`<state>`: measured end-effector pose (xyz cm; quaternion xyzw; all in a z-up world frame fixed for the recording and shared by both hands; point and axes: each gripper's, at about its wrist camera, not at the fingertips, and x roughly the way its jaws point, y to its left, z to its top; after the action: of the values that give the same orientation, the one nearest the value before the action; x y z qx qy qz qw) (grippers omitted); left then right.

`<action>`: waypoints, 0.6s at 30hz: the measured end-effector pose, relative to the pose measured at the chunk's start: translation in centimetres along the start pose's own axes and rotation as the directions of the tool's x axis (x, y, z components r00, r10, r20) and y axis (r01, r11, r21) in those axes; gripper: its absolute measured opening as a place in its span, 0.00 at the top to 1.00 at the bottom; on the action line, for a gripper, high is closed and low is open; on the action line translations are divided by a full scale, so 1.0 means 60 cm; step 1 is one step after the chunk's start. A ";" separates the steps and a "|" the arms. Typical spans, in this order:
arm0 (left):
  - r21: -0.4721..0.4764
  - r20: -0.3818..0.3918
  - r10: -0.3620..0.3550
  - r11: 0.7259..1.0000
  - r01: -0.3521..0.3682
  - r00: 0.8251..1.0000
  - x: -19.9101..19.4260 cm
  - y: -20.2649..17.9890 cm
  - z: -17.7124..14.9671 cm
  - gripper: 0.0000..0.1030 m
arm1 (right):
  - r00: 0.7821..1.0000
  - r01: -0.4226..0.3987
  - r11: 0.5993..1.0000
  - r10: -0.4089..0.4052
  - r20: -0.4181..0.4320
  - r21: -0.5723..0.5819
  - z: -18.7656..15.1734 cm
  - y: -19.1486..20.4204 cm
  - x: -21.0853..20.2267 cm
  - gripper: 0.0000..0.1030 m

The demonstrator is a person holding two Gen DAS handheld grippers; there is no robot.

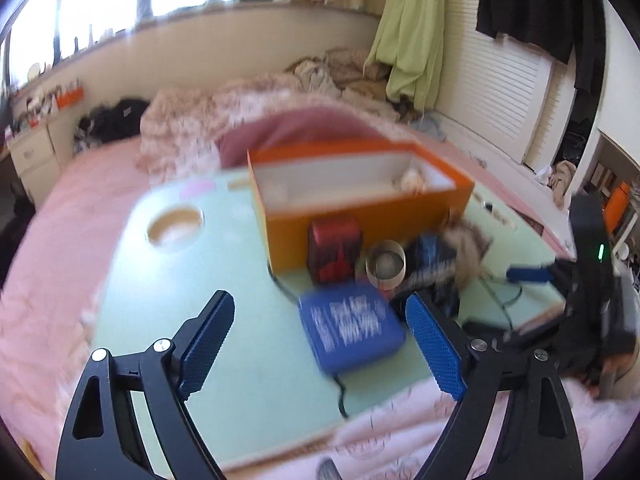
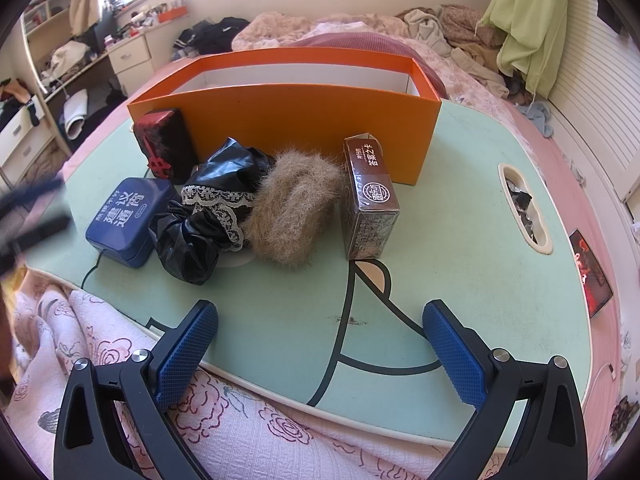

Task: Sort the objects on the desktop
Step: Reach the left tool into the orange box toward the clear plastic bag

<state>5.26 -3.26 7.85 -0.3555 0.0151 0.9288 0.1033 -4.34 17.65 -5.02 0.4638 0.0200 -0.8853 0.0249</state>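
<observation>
An orange box [image 2: 304, 120] [image 1: 360, 216] stands open on the green lap table [image 2: 440, 240] [image 1: 200, 300]. In front of it lie a blue case [image 2: 126, 216] [image 1: 352, 326], a red-black box [image 2: 164, 148] [image 1: 334, 252], a black lace-trimmed bundle [image 2: 208, 216], a furry tan thing [image 2: 294, 208] and a brown carton [image 2: 370, 196]. A tape roll [image 1: 386, 266] shows in the blurred left wrist view. My left gripper [image 1: 320, 336] is open, just short of the blue case. My right gripper [image 2: 320, 354] is open and empty over the table's near edge.
The table rests on a bed with pink floral bedding [image 2: 240, 440]. It has a round cup hole [image 1: 175, 226] and a slot [image 2: 524, 208] holding dark bits. A phone [image 2: 592, 274] lies at the right. The right gripper [image 1: 528, 274] shows blurred at the table's right.
</observation>
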 end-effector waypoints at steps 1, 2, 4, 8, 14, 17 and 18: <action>0.024 0.009 -0.006 1.000 0.006 1.000 -0.002 0.000 0.029 0.15 | 1.000 0.000 1.000 0.000 0.000 0.000 0.000 0.000 -0.001 0.00; 0.045 0.010 -0.015 0.999 0.015 1.000 0.002 0.000 0.058 0.15 | 1.000 0.000 1.000 0.000 0.000 0.001 0.000 0.000 -0.001 0.00; 0.091 -0.026 -0.021 0.996 0.023 0.999 0.030 -0.004 0.123 0.32 | 1.000 0.000 1.000 0.000 0.000 0.001 0.000 0.001 -0.001 0.00; 0.176 -0.216 0.125 0.980 -0.087 0.968 0.152 -0.013 0.204 0.63 | 1.000 0.009 1.000 -0.009 0.001 0.021 0.000 0.000 -0.002 0.00; 0.197 -0.405 0.268 0.959 -0.203 0.874 0.304 0.002 0.205 0.79 | 1.000 0.009 1.000 -0.009 0.005 0.020 0.008 0.011 -0.015 0.00; 0.232 -0.413 0.331 0.939 -0.253 0.848 0.333 -0.004 0.197 0.79 | 1.000 0.008 1.000 -0.008 0.008 0.019 0.011 0.014 -0.016 0.00; 0.256 -0.419 0.377 0.922 -0.291 0.826 0.344 -0.007 0.192 0.77 | 1.000 0.007 1.000 -0.007 0.009 0.020 0.011 0.014 -0.016 0.00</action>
<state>-17.21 2.07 2.77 -0.5462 0.1858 0.8160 -0.0361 -4.31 16.77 -3.86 0.4601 0.0129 -0.8876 0.0175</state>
